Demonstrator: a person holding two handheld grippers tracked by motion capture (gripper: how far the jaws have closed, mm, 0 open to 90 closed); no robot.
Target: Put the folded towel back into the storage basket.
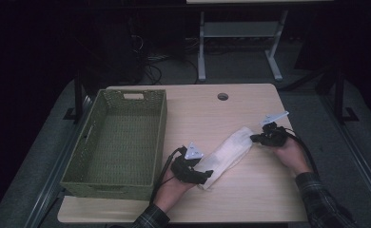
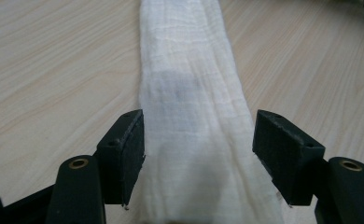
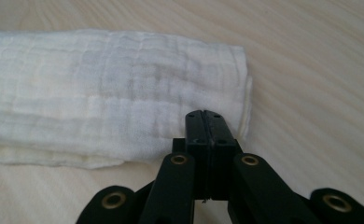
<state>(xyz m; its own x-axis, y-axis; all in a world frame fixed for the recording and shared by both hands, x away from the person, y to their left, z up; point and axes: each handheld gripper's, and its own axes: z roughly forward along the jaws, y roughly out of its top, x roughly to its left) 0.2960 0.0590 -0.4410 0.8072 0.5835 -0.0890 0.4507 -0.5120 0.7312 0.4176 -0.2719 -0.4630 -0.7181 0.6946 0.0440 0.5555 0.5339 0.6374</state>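
One folded white cloth (image 1: 227,153), one wicker basket (image 1: 119,142), two hand-held grippers.

the left gripper (image 1: 207,174) sits at about six o'clock in the high view, jaws spread wide and pointing toward two o'clock, the left hand (image 1: 174,187) gripping its body from behind with the forearm entering from the bottom edge. the right gripper (image 1: 253,138) lies at about four o'clock, jaws pressed flat together and pointing toward nine o'clock, held by the right hand (image 1: 290,154) in a plaid sleeve.
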